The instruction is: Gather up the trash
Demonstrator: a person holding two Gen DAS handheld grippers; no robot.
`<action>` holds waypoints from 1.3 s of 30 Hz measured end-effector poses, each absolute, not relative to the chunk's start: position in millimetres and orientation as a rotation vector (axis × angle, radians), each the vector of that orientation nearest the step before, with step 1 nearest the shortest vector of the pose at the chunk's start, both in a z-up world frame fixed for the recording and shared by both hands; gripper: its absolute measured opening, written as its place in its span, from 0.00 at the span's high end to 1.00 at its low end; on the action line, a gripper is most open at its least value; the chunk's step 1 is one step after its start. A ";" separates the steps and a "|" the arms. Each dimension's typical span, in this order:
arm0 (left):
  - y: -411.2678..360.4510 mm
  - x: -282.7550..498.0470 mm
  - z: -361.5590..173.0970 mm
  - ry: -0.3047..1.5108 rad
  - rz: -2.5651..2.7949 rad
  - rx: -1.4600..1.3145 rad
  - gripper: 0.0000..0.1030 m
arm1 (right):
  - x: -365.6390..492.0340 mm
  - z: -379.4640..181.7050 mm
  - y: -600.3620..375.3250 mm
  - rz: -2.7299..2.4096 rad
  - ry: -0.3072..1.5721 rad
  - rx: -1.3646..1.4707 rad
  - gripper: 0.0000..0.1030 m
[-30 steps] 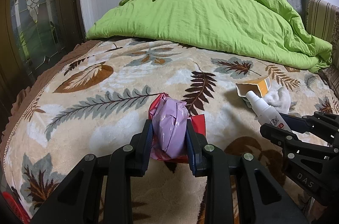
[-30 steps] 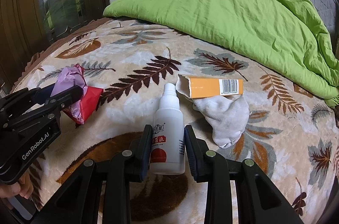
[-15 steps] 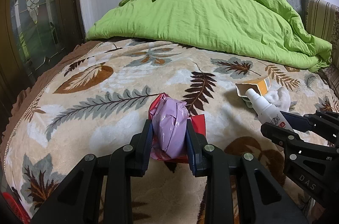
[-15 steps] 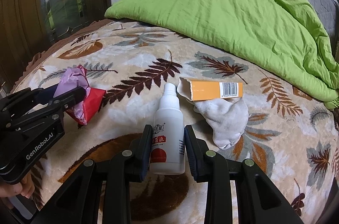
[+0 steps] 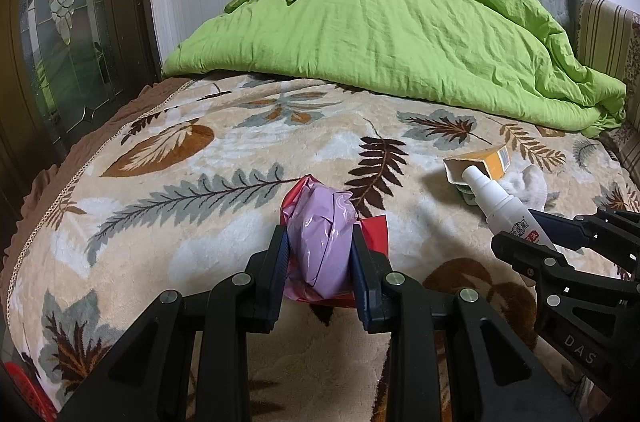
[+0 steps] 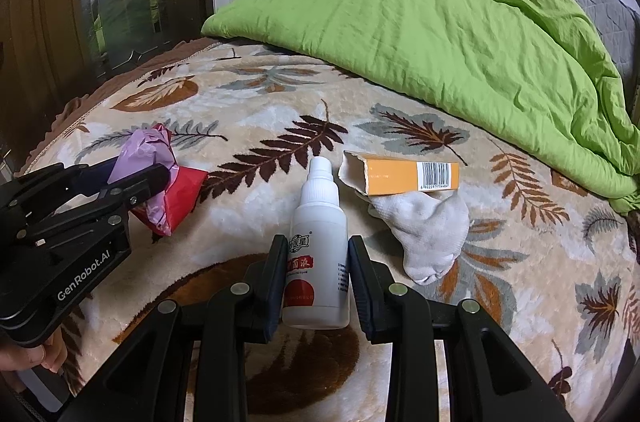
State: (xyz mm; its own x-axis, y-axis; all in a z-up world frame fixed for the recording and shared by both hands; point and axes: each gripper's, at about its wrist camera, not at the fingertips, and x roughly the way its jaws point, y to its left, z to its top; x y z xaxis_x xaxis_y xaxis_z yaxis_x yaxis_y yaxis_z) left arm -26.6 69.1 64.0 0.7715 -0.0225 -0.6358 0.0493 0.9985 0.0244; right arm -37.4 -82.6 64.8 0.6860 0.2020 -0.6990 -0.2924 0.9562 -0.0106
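Note:
My left gripper [image 5: 318, 242] is shut on a crumpled lilac and red plastic wrapper [image 5: 322, 246], held just over the leaf-patterned blanket [image 5: 200, 182]. The same wrapper [image 6: 160, 190] and the left gripper [image 6: 132, 178] show at the left of the right wrist view. My right gripper [image 6: 316, 254] is shut on a white plastic bottle [image 6: 316, 262] with a red label, its cap pointing away. From the left wrist view that bottle [image 5: 500, 206] juts out of the right gripper [image 5: 532, 234]. An opened orange carton [image 6: 400, 176] lies behind the bottle, beside a white sock [image 6: 424, 234].
A bulky green duvet [image 5: 400, 34] fills the back of the bed. A dark wooden door with patterned glass [image 5: 60, 34] stands on the left, and a striped headboard [image 5: 604, 34] on the right. A hand [image 6: 24, 358] grips the left tool. Something red [image 5: 24, 390] sits below the bed's edge.
Both grippers keep their grips. The view of each has shifted only slightly; the bottle sits a little further right and lower in the left wrist view.

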 end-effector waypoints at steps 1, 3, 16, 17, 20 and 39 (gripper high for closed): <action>69.7 -26.9 63.8 0.688 -0.038 0.040 0.73 | -37.6 65.0 -82.4 0.278 0.766 -0.125 0.68; 70.0 -26.7 65.0 0.686 -0.040 0.039 0.73 | -37.6 65.2 -82.4 0.277 0.765 -0.126 0.68; 69.6 -27.0 65.8 0.683 -0.041 0.038 0.73 | -38.2 65.8 -81.9 0.277 0.763 -0.128 0.68; 69.7 -27.0 65.7 0.684 -0.041 0.039 0.73 | -38.1 66.2 -81.9 0.278 0.763 -0.129 0.68; 69.5 -27.0 65.9 0.682 -0.040 0.038 0.73 | -38.0 66.7 -81.9 0.279 0.763 -0.130 0.68; 67.1 -27.2 67.3 0.685 -0.034 0.048 0.73 | -38.5 66.4 -81.7 0.278 0.762 -0.129 0.68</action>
